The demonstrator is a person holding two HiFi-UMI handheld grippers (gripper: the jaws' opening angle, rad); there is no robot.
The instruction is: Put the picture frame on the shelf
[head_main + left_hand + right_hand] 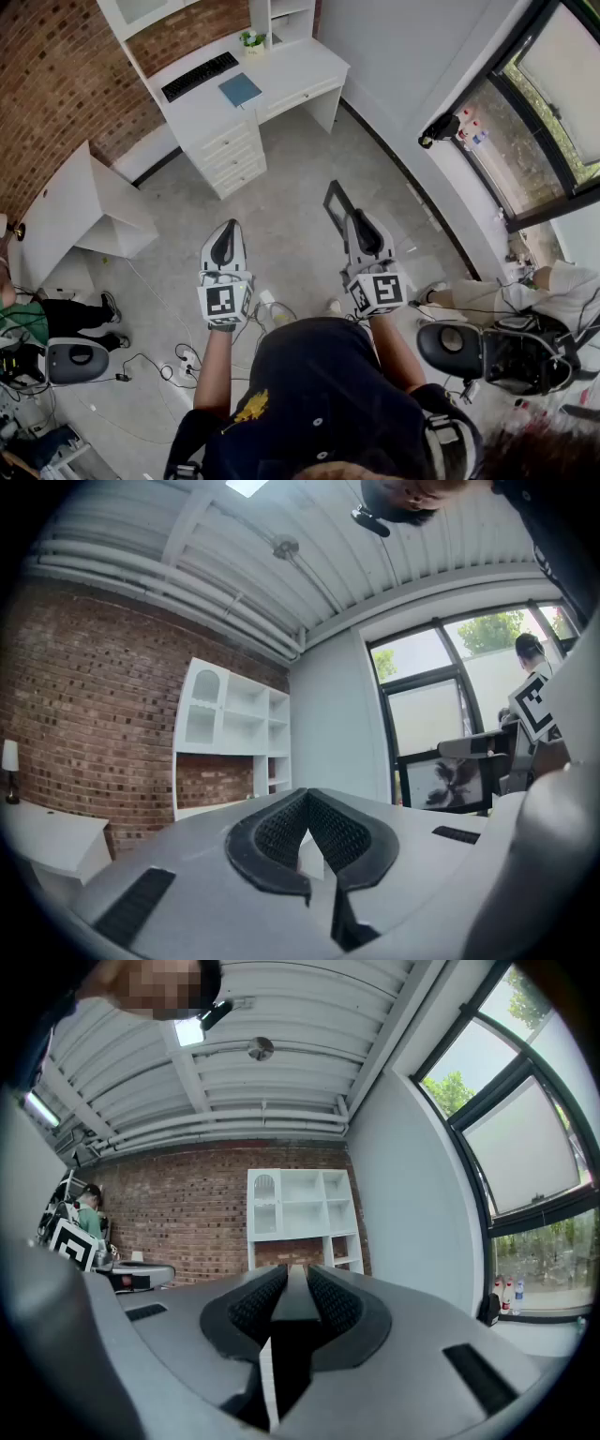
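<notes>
Brick wall backs the white shelf (298, 1206). Right gripper (292, 1283) is clamped on the picture frame (336, 206), held edge-on, well short of the shelf. Left gripper (307, 795) has its jaws together on nothing. Risk: with one narrow grip, the frame could pivot or slip while carried to the shelf.

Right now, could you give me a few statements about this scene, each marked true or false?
1. The right tongs are shut on the picture frame. True.
2. The left tongs hold a book. False: they are shut and empty.
3. The picture frame stands on the shelf. False: it is in the right tongs, apart from the shelf.
4. A blue book lies on the white desk. True.
</notes>
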